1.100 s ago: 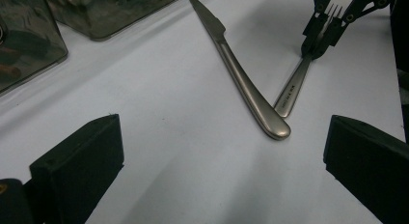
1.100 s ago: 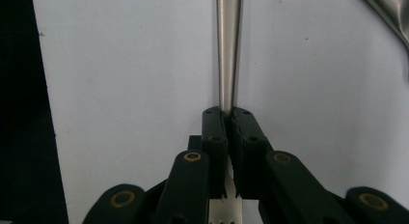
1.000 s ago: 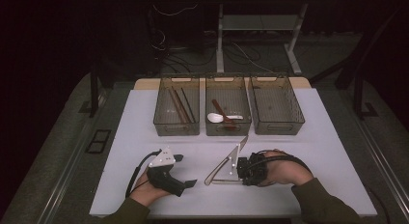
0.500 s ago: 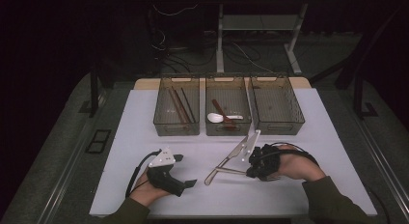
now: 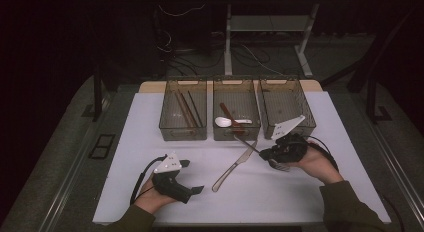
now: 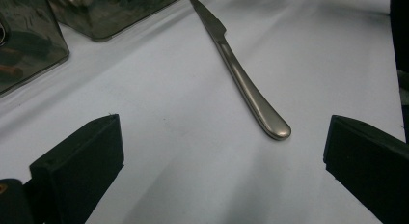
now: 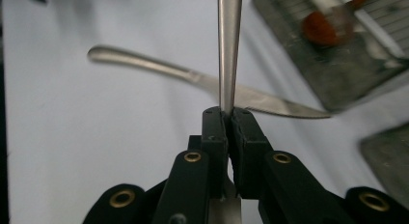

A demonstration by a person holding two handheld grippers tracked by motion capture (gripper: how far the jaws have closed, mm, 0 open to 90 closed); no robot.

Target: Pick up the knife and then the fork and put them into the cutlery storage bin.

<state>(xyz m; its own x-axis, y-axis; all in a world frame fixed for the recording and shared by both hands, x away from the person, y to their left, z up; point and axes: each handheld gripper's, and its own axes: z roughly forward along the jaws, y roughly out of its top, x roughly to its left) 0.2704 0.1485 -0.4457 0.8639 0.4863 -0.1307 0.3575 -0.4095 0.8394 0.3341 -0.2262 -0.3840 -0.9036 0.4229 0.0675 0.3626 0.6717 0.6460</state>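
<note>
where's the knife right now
In the high view the knife lies flat on the white table, in front of the middle bin, between the two hand-held grippers; its blade tip points toward that bin.

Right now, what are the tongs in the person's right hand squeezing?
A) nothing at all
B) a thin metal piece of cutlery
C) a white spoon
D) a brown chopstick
B: in the right gripper view the right tongs are shut tight on a slim metal handle, while the knife lies loose on the white table.
</note>
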